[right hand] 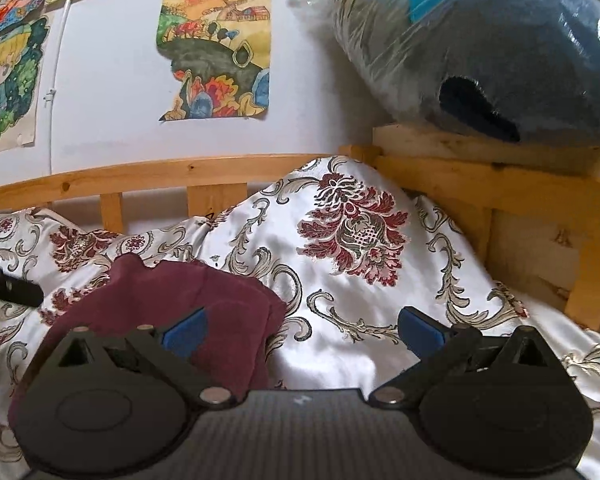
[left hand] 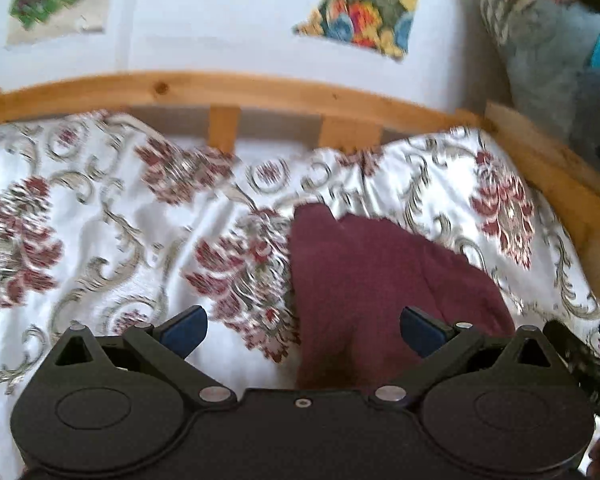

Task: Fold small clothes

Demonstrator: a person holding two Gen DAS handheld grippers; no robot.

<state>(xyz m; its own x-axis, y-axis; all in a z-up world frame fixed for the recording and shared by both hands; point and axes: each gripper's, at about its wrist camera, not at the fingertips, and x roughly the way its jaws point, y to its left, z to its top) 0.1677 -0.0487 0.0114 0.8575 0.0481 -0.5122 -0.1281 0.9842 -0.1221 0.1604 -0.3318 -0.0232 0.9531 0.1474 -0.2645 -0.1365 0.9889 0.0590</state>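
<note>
Left wrist view: my left gripper [left hand: 303, 330] and right gripper [right hand: 302, 332] both gape wide, empty, above the cloth [left hand: 380, 280] bunched on the bedspread [left hand: 100, 240]. Folding looks unfinished; next I should pinch an edge.

Both wrist views low, facing headboard [left hand: 228, 88]; share garment [left hand: 380, 280].

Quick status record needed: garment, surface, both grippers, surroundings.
garment: maroon cloth, lying bunched on the bedspread, not held
surface: floral bedspread on a bed with a wooden frame
left gripper: open, above the cloth's left edge
right gripper: open, above the cloth's right edge
surroundings: drawings on the wall; plastic-wrapped bundle on the right
</note>
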